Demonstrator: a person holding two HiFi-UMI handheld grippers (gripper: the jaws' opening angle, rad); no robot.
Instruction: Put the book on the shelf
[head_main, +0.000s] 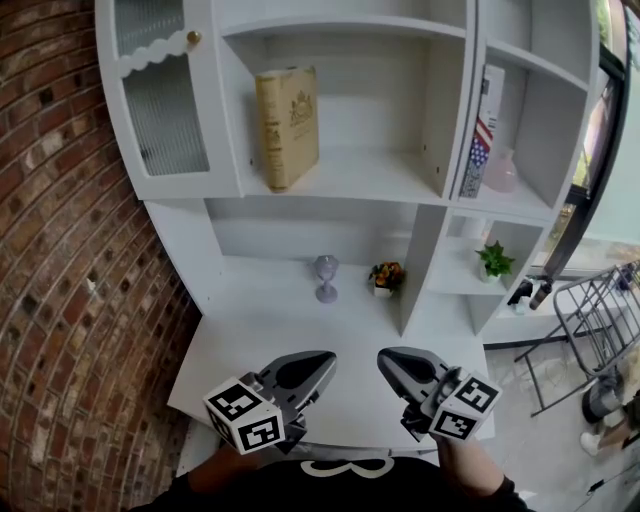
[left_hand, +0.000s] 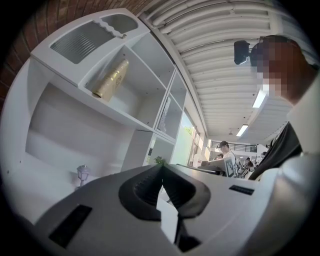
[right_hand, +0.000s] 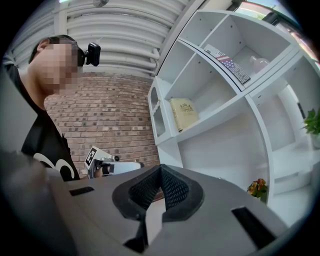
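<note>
A tan book (head_main: 287, 126) with a gold crest stands upright, leaning slightly, on the upper shelf (head_main: 370, 180) of the white cabinet; it also shows as the book (left_hand: 111, 79) in the left gripper view and the book (right_hand: 183, 113) in the right gripper view. My left gripper (head_main: 327, 360) is low over the white tabletop (head_main: 230, 350), shut with nothing in it. My right gripper (head_main: 385, 360) sits beside it, tip to tip, also shut and empty. Both are far below the book.
A second book with a flag cover (head_main: 482, 130) leans in the upper right compartment beside a pink vase (head_main: 501, 170). A glass goblet (head_main: 326, 277) and small flower pot (head_main: 386, 278) stand on the lower shelf, a green plant (head_main: 493, 261) to the right. Brick wall (head_main: 70, 300) at left.
</note>
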